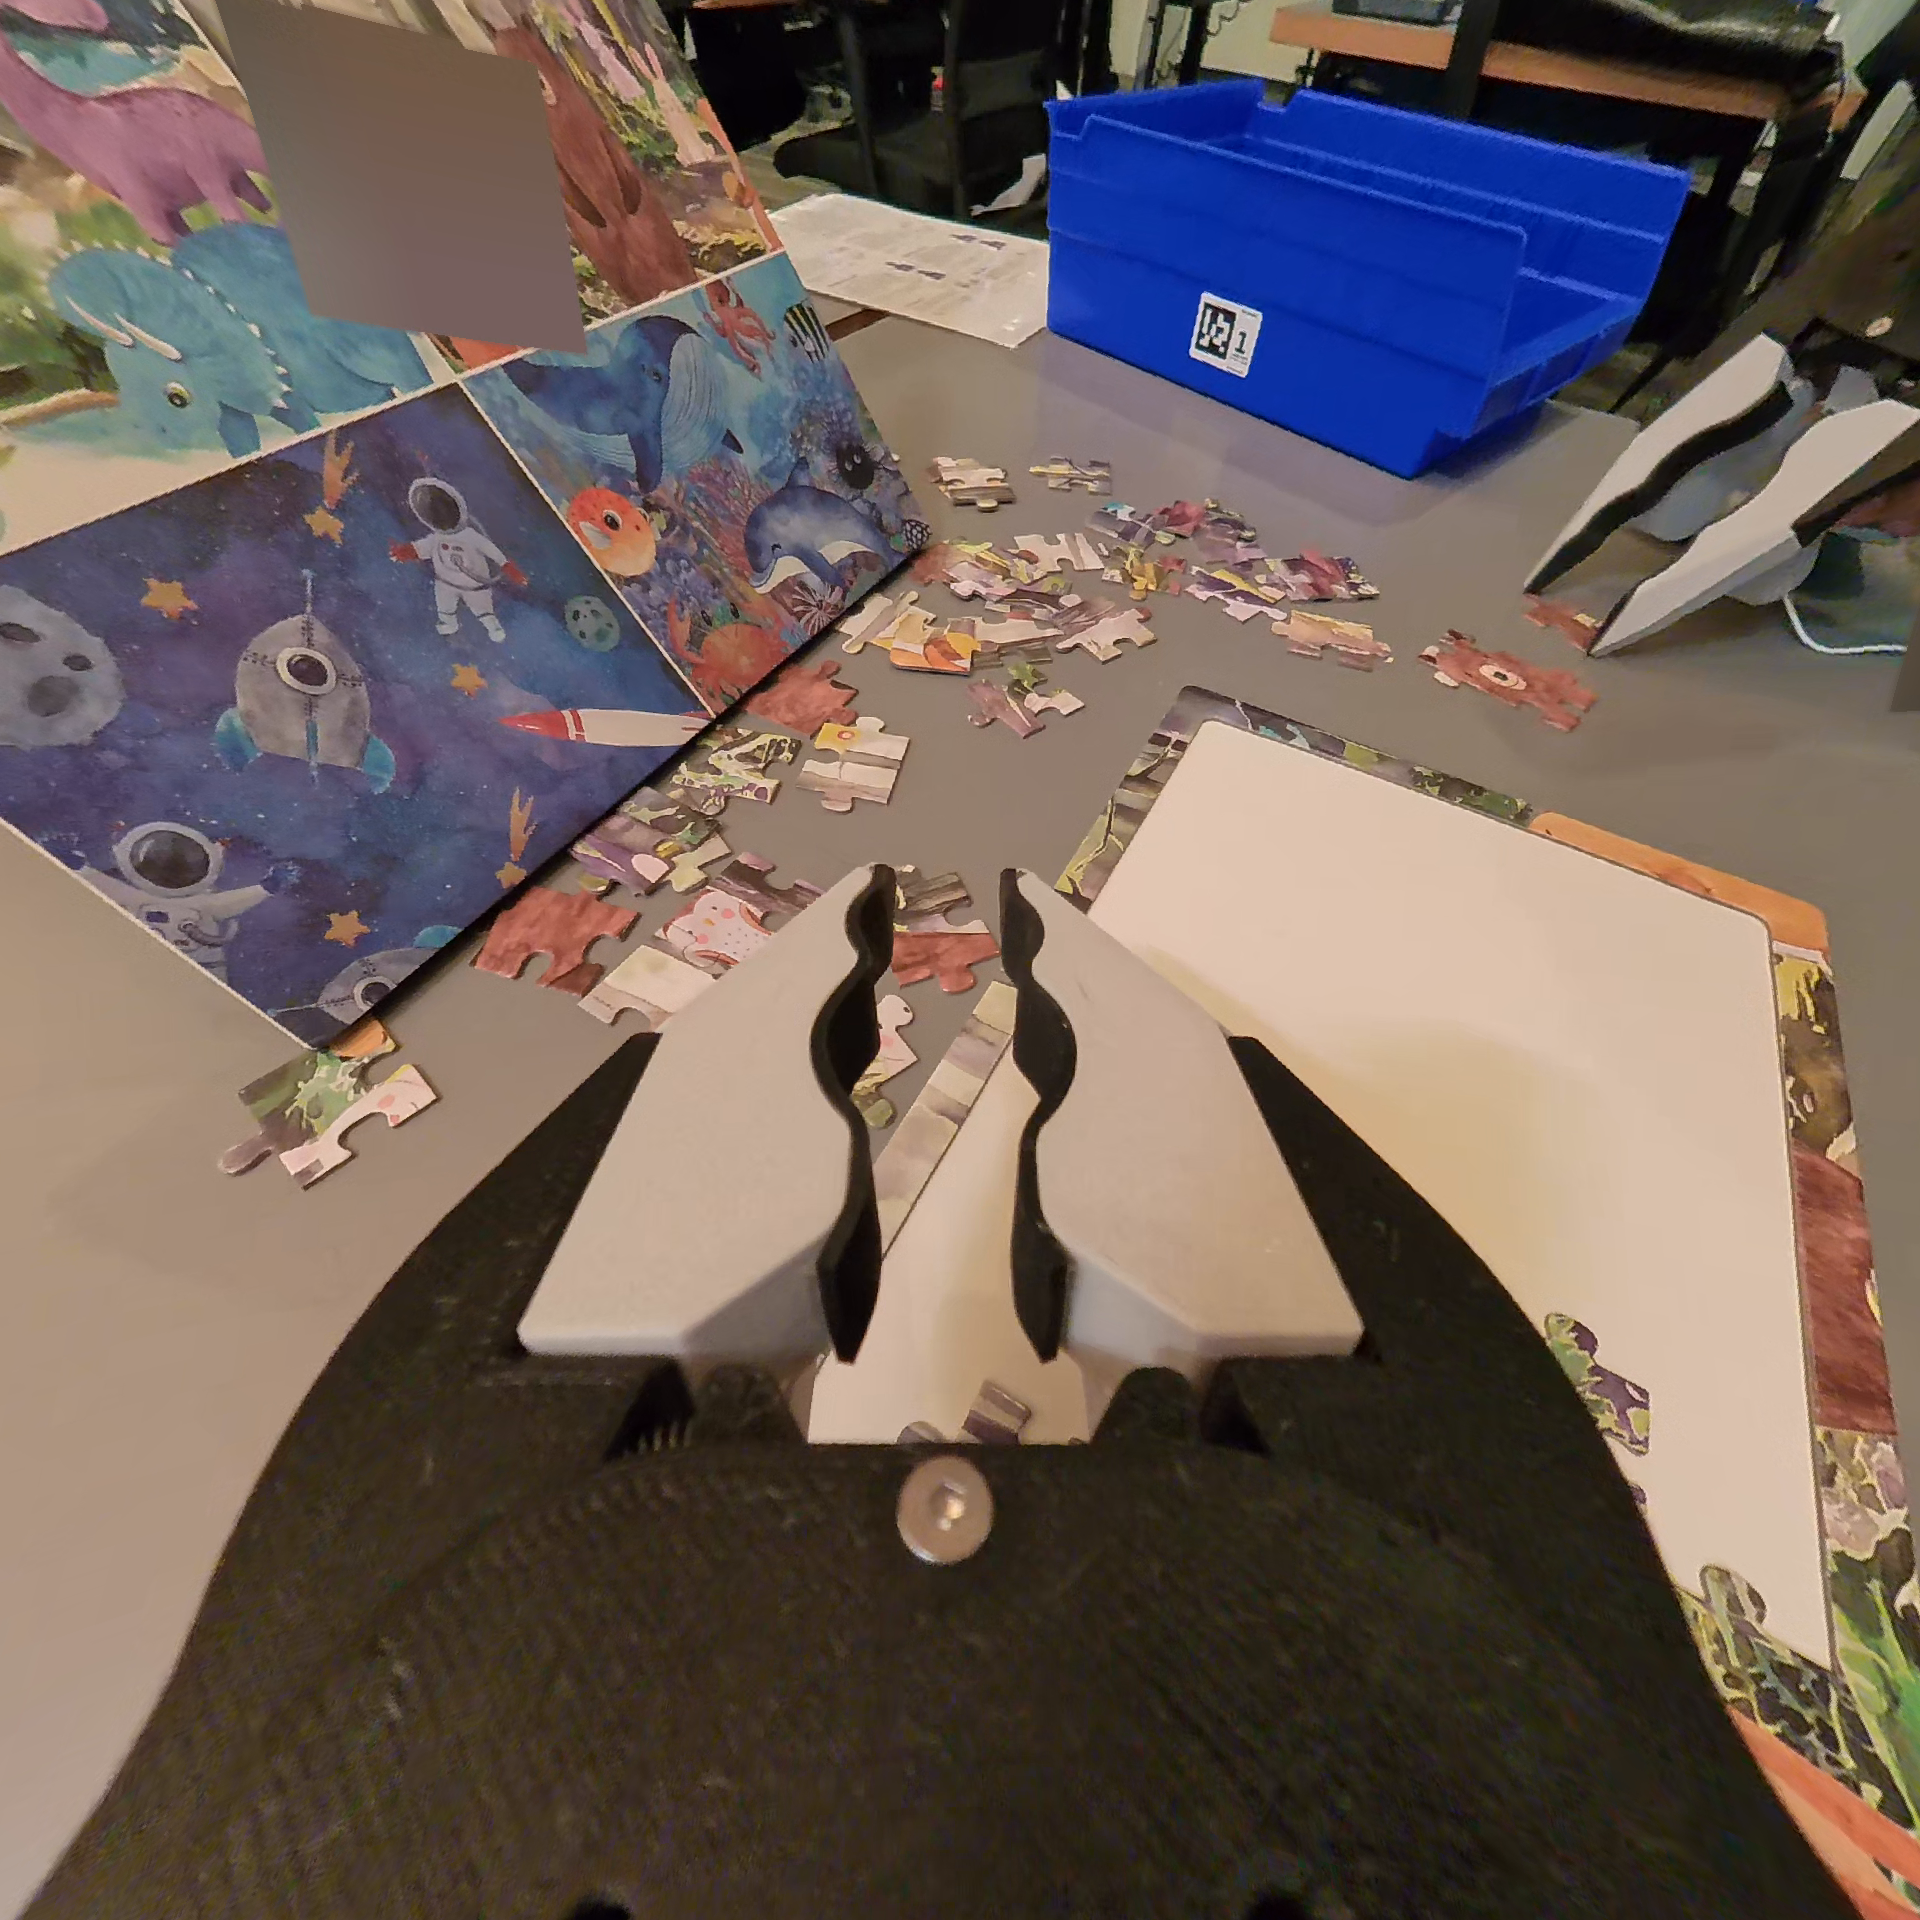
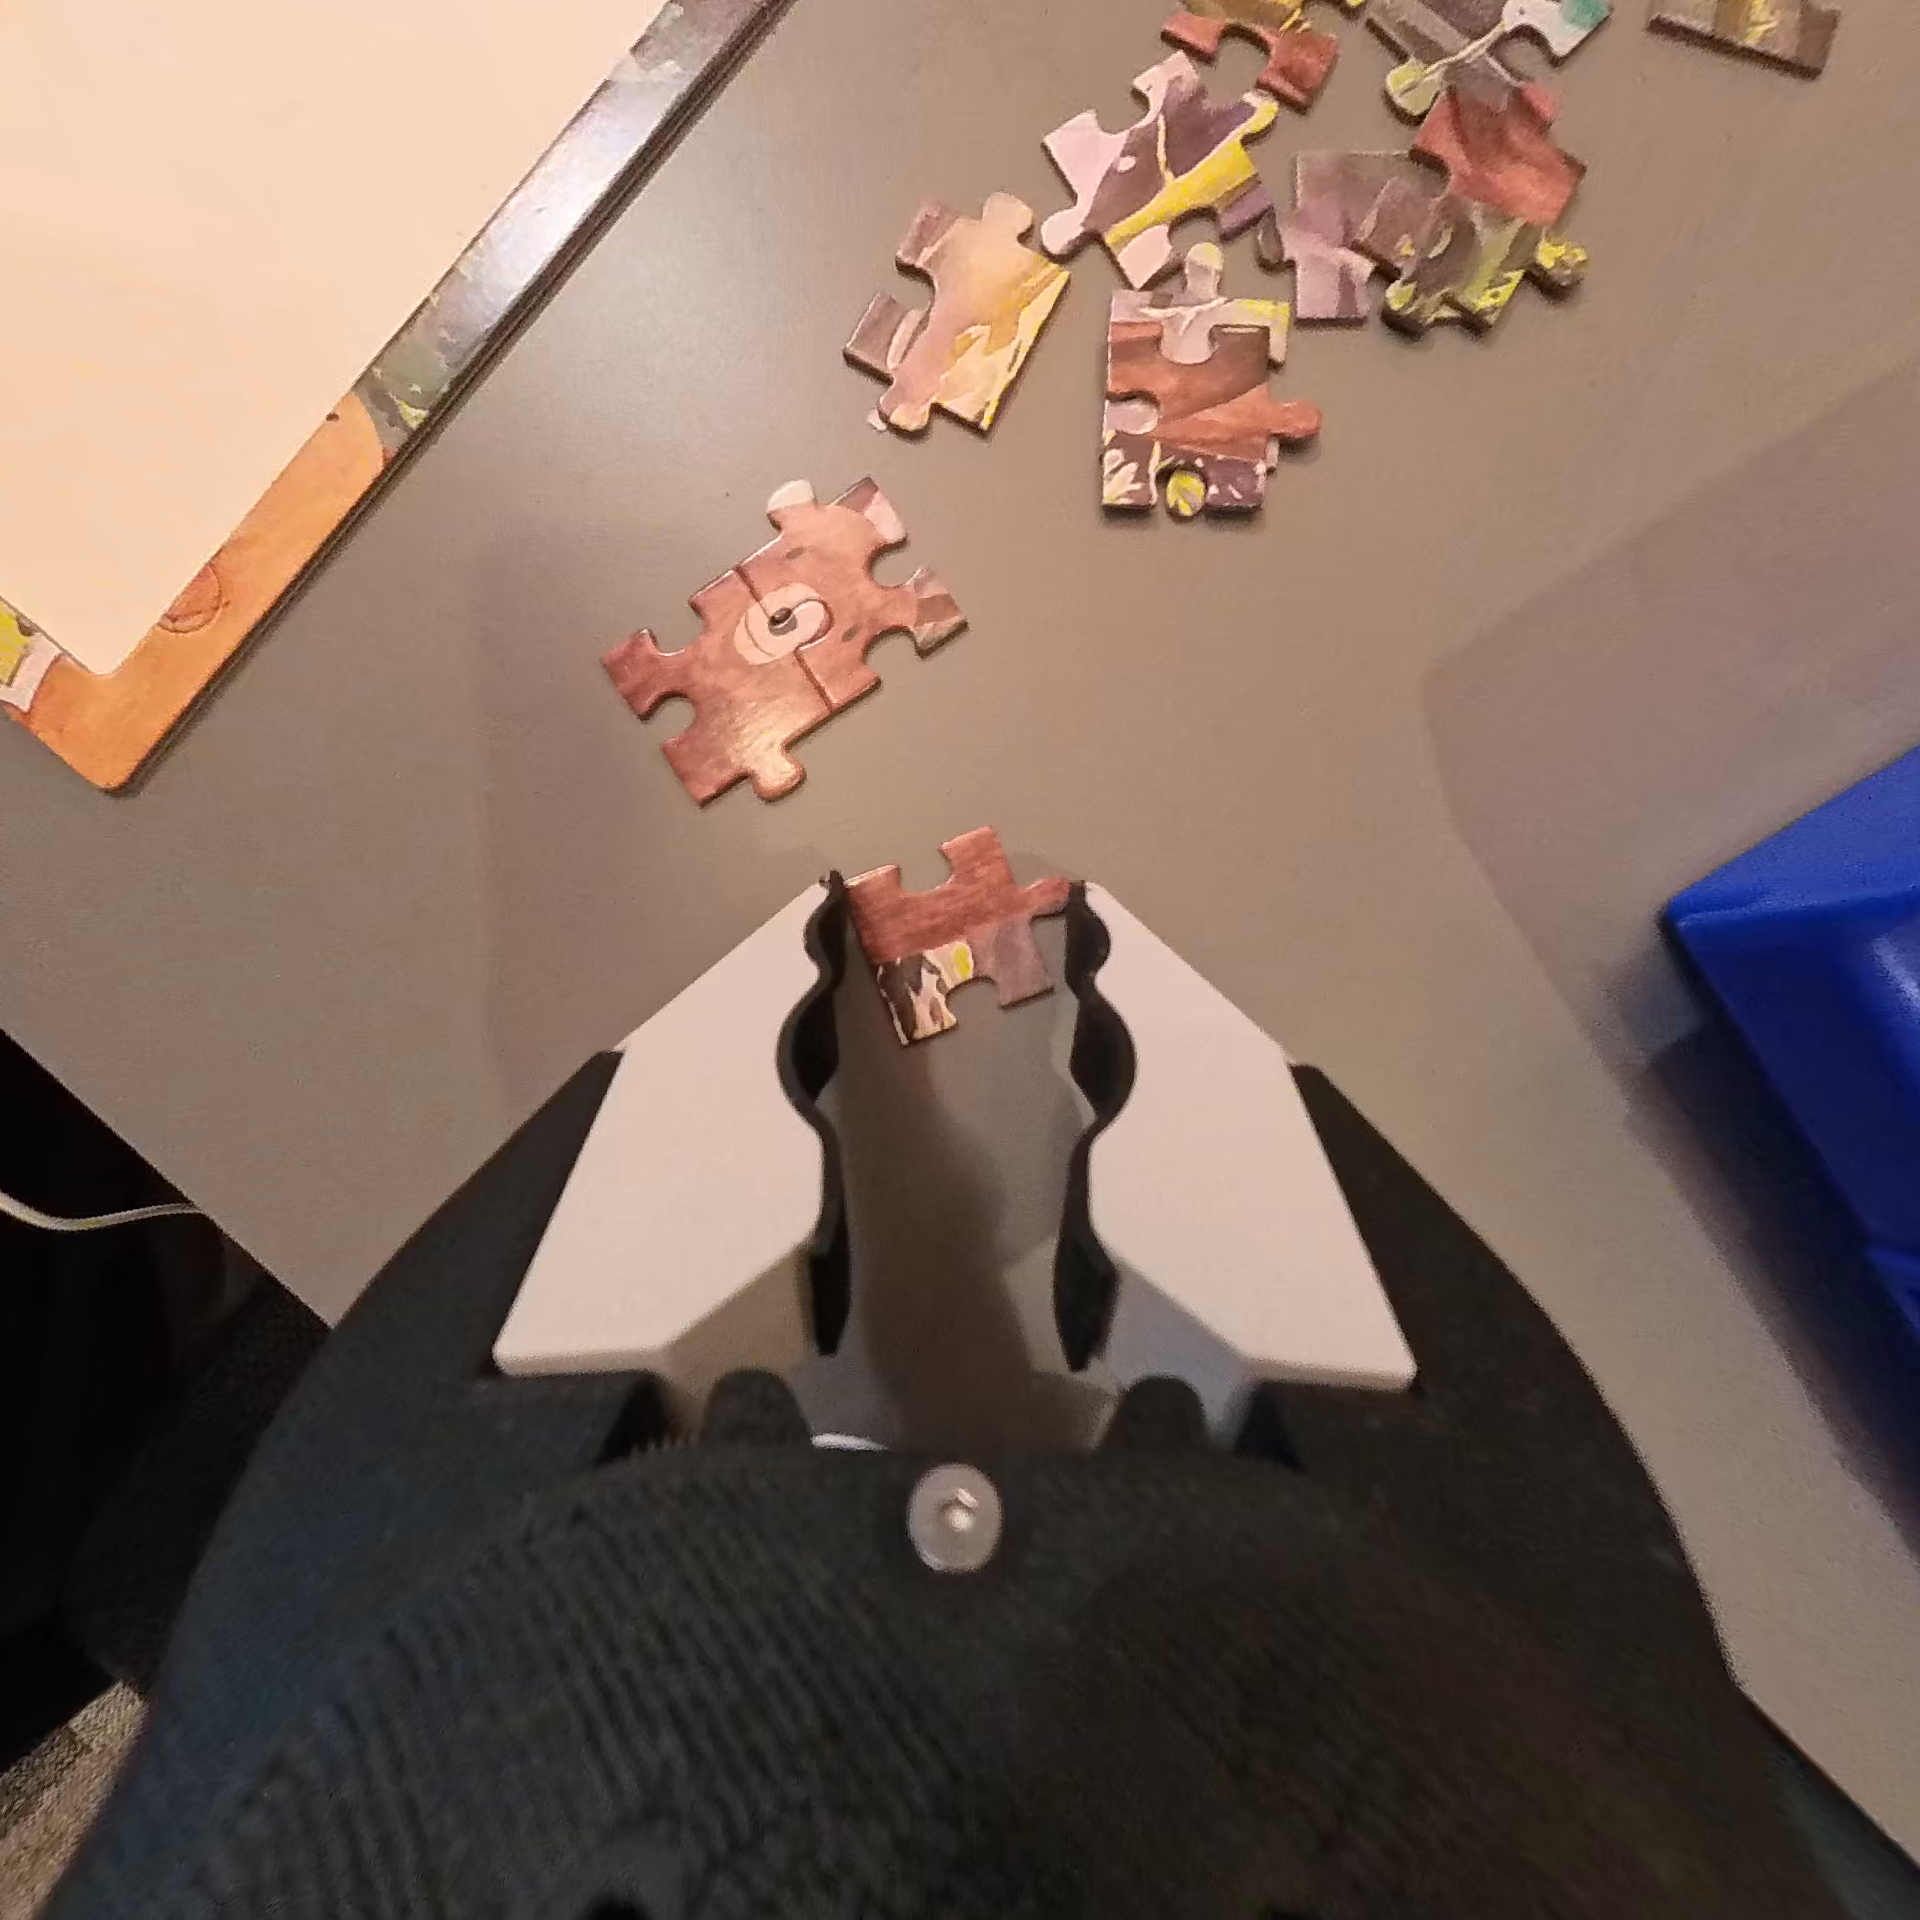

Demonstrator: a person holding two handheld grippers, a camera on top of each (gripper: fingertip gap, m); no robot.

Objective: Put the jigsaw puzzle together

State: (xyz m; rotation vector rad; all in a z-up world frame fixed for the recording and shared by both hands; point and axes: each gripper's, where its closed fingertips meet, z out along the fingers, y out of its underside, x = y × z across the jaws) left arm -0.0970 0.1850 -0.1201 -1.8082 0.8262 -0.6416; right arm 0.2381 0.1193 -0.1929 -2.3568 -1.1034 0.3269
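Brown piece [image 2: 961,925] between right gripper [image 2: 954,883] tips — near table's edge.

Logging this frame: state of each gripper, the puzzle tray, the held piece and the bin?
Left gripper: open, empty.
Right gripper: shut on brown jigsaw piece.
White puzzle tray: nearly unfilled.
Joined brown two-piece section: flat on table.
Blue plastic bin: looks empty.
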